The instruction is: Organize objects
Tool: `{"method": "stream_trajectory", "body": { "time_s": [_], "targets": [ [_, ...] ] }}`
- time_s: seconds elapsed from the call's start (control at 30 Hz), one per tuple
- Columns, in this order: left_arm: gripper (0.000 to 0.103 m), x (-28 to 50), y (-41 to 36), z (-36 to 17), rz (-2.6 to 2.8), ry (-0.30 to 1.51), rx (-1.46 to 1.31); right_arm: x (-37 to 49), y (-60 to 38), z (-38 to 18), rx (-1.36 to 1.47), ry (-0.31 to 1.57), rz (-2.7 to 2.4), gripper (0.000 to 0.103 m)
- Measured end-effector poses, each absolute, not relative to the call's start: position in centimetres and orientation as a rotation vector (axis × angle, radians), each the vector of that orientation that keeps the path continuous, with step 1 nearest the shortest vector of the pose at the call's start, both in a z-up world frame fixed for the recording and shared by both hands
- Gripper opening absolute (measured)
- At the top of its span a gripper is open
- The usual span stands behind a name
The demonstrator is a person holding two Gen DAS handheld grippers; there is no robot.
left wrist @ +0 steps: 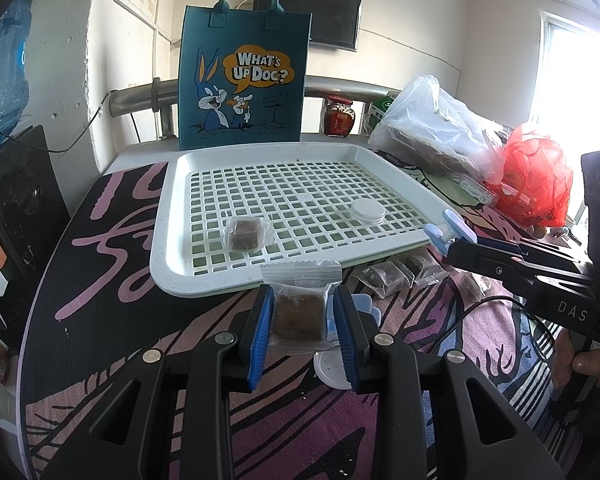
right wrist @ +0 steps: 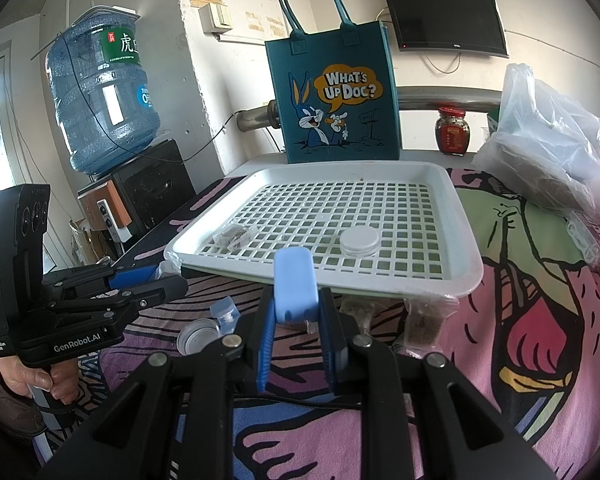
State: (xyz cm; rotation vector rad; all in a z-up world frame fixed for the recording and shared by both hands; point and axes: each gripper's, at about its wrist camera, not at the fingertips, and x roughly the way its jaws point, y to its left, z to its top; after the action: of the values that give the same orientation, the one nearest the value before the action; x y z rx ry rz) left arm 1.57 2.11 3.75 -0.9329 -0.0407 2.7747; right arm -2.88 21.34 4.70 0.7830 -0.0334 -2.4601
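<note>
Table (left wrist: 112,280): you work over a patterned cloth, with the white lattice tray (left wrist: 172,240) lying in the middle of it.
Tote bag (left wrist: 242,76): it stands upright just behind the tray's far rim, clear of your path.
Plastic bags (left wrist: 432,128): a clear one and a red one crowd the tray's right side, so keep your right approach low and short.
Tray contents: one wrapped brown cake (left wrist: 246,233) lies near the front left and a white round lid (left wrist: 367,211) sits toward the right; set things down between them.
Left gripper (left wrist: 302,320): your jaws are clamped on a wrapped cake square (left wrist: 299,312), held just short of the tray's near rim.
Cake handling: it looks light and soft, and its film is probably slippery; grip across the block rather than the crimped ends, and squeeze gently.
Right gripper (right wrist: 296,326): you have it closed on a pale blue clip-like piece (right wrist: 294,286), upright, near the tray's front edge.
Blue piece handling: it looks stiff and light, and a firm pinch low on it should hold.
Loose items: more wrapped cakes (left wrist: 396,276), a white cap (right wrist: 200,336) and a cable (left wrist: 500,308) lie in front of the tray; mind them when you lower either gripper.
</note>
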Motion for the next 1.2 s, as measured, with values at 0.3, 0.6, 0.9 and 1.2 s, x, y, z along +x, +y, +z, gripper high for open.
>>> {"method": "stream_trajectory", "body": {
  "time_s": [0.3,0.6,0.9,1.2],
  "targets": [
    [0.03,1.0,0.0,3.9,2.747,-0.178,-0.999,-3.3,21.1,4.7,0.844,-0.032,-2.458,0.02],
    [0.03,-3.6,-2.0,5.1,2.741,-0.198,-1.12,-6.4,21.5,8.4,0.885,0.003,-2.501,0.02],
    [0.03,-8.3,-1.1,2.9,2.694,-0.153,-1.28,-11.3,19.8,5.2,1.109,0.093,-2.51,0.02],
    [0.031,-10.0,-0.1,2.1,2.714,-0.112,-1.251,-13.3,19.8,3.1,1.186,0.112,-2.509,0.021]
  ]
}}
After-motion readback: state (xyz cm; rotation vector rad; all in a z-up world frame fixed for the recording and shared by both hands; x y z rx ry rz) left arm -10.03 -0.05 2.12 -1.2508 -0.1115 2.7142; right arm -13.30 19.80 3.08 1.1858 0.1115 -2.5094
